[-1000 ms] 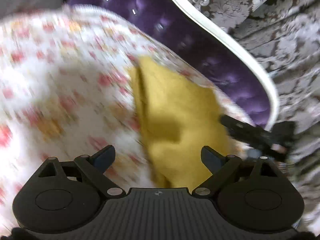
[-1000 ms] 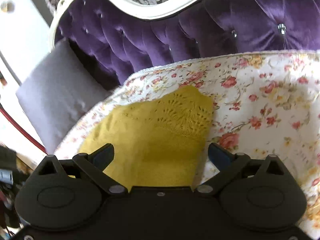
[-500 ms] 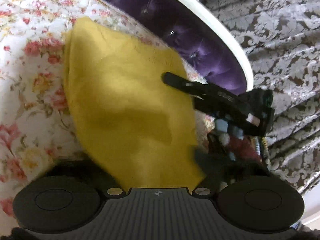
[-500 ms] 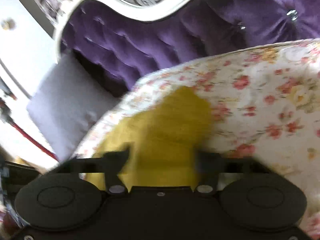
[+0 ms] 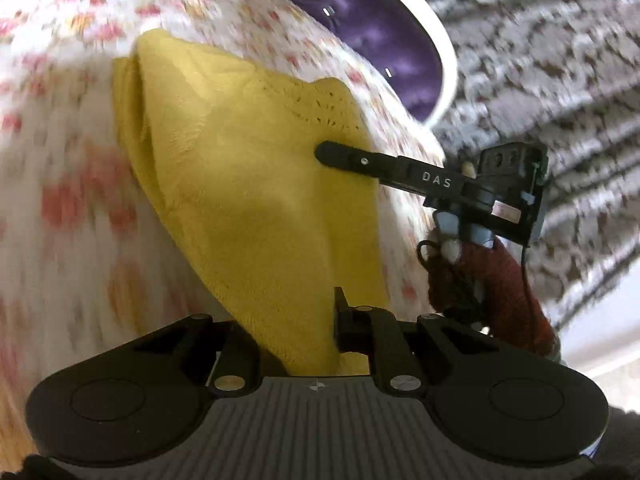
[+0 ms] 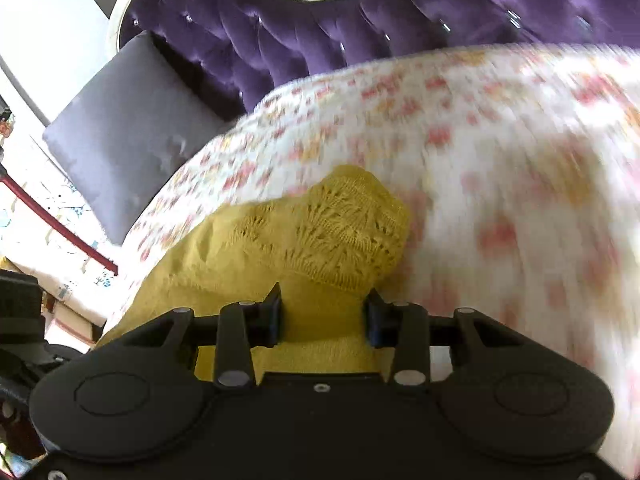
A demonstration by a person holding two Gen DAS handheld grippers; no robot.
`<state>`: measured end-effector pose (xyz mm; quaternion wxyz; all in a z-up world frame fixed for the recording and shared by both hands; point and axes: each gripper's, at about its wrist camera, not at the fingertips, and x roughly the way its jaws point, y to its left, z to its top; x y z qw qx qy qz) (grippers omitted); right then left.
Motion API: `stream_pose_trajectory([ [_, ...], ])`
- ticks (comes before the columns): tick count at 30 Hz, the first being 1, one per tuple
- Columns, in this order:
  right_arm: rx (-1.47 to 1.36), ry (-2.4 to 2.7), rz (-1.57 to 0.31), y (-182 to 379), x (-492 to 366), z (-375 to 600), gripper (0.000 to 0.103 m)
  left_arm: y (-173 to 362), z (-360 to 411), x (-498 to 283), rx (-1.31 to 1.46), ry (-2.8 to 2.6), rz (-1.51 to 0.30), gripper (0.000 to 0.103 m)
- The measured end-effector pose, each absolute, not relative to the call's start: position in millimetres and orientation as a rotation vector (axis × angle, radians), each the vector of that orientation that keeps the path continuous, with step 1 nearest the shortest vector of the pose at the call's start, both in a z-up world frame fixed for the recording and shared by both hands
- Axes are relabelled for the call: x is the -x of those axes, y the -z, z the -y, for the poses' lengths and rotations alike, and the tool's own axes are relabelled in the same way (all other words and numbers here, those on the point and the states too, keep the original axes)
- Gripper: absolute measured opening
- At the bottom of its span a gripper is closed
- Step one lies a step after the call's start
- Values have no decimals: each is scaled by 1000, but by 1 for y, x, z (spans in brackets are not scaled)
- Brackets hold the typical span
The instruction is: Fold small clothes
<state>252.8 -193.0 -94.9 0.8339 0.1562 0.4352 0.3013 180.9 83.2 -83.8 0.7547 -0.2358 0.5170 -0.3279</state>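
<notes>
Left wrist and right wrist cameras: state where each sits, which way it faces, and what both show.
Left wrist: on the left gripper, facing the yellow knitted garment on the floral bedspread; right gripper and red-sleeved hand show.
Right wrist: on the right gripper, facing the purple tufted headboard; own fingers show.
Shared: garment, bedspread, headboard.

Mustard-yellow knit garment (image 5: 256,184), floral bedspread (image 6: 500,168)

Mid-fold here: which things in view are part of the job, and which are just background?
In the job:
yellow knit garment
left tongs, closed on its near edge
right tongs, gripping the garment

Just lying about:
floral bedspread under the garment
purple tufted headboard
grey cushion
patterned curtain
</notes>
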Motion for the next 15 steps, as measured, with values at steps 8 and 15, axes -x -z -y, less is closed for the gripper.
stream_pose_trajectory([
  [8,-234,-532,-921,82,-169,216,70,95,-80,-100,445,683,-1200,23],
  [15,-149,-462,-712,34,-170,216,74,23,-92,-91,183,645,-978,26],
])
